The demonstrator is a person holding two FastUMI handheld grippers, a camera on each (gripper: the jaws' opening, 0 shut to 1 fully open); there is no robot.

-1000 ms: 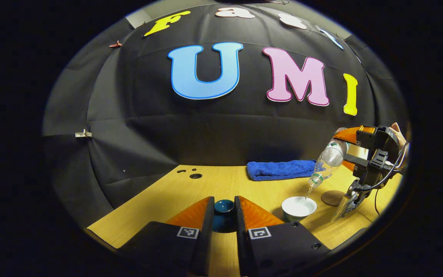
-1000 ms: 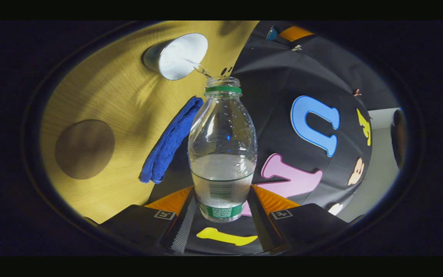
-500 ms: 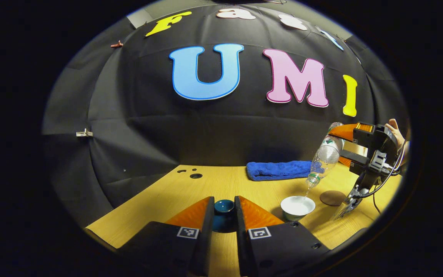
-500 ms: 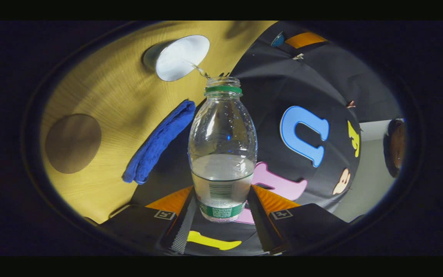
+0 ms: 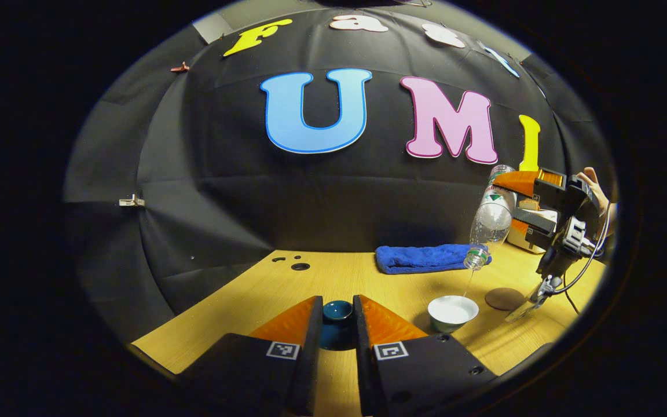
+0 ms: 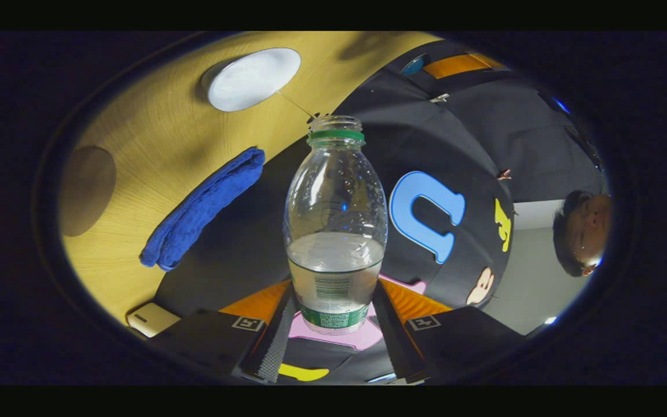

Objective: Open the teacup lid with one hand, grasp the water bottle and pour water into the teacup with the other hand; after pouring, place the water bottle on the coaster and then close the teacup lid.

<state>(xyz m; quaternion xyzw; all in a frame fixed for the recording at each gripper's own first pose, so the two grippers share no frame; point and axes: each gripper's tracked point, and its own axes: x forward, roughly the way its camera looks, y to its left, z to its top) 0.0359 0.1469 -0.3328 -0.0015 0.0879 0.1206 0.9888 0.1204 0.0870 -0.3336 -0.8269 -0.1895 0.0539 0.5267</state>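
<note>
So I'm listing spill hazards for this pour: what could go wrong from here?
The water bottle hangs high above the teacup, mouth down, and only a thin stream reaches it, so water may drip onto the table. The right gripper grips the bottle near its base, so it could swing on the way to the coaster. The lid, pinched in the left gripper, might slip.

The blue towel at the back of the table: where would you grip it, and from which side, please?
Likely from above, across its middle: the blue towel lies folded flat and long on the table, so its narrow width should fit between the fingers. The water bottle in the right gripper hangs over its right end, so the left end is freer.
</note>
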